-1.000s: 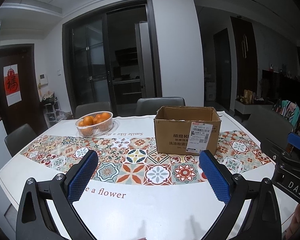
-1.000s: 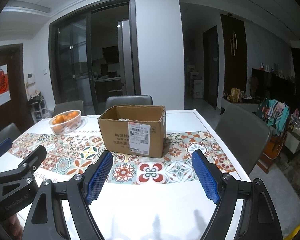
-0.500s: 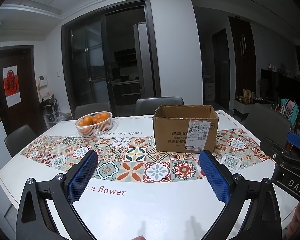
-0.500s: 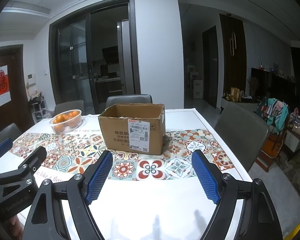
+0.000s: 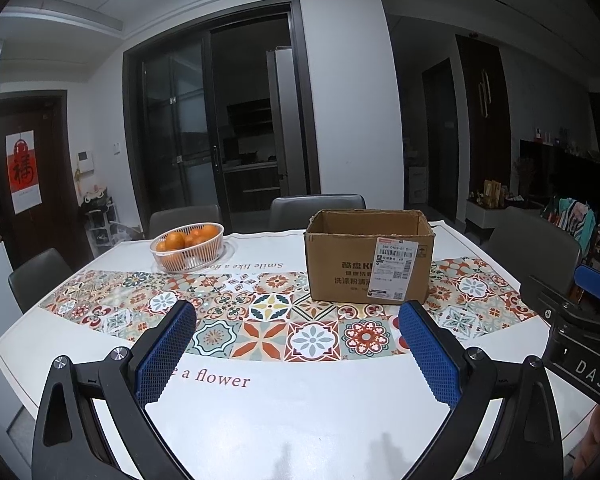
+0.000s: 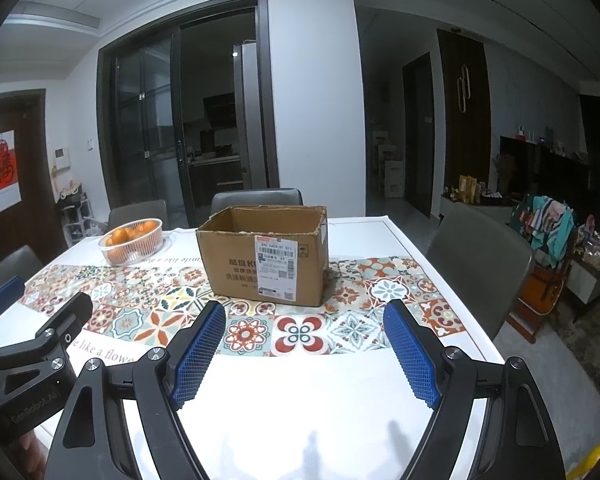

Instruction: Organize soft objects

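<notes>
An open brown cardboard box (image 5: 368, 256) with a white shipping label stands on the patterned table runner; it also shows in the right wrist view (image 6: 264, 254). Its inside is mostly hidden, and no soft object is clearly in view. My left gripper (image 5: 298, 354) is open and empty above the table's near white part, well short of the box. My right gripper (image 6: 305, 354) is open and empty, also short of the box. Each gripper shows at the edge of the other's view.
A white basket of oranges (image 5: 187, 246) stands at the far left of the table (image 5: 280, 412). Grey chairs (image 5: 316, 212) stand around the table. A chair (image 6: 478, 256) is at the right side. Dark glass doors are behind.
Both grippers have drawn back a little and risen slightly, so the box looks a bit farther away. Both stay open.
</notes>
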Available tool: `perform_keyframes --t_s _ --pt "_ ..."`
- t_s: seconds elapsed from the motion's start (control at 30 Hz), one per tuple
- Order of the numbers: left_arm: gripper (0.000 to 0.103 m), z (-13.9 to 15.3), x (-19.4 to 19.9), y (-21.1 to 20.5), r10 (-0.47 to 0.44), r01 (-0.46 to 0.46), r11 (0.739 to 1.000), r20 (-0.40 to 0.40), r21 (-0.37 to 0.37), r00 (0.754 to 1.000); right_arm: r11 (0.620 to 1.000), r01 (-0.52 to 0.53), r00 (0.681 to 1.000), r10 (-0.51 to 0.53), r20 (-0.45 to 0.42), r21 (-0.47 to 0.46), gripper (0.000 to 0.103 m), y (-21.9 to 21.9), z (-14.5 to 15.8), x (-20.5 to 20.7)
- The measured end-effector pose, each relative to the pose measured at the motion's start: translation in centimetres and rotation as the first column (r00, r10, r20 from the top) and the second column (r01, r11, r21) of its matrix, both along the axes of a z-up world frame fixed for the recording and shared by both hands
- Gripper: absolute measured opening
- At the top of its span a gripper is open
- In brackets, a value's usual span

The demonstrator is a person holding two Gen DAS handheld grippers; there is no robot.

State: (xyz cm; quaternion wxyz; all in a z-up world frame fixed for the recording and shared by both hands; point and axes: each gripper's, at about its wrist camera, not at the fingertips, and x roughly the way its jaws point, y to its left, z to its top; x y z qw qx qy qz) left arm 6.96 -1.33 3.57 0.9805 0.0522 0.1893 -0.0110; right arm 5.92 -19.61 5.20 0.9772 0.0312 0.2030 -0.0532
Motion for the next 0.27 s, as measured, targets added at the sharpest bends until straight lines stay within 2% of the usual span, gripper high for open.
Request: perform_keyframes --t_s 0.27 --pt "0.103 -0.39 0.04 0.2 0.003 -0.003 1.0 -0.01 -0.006 1.0 1.0 0.004 1.0 -0.004 -0.004 -0.005 0.082 -0.01 -0.24 -0.35"
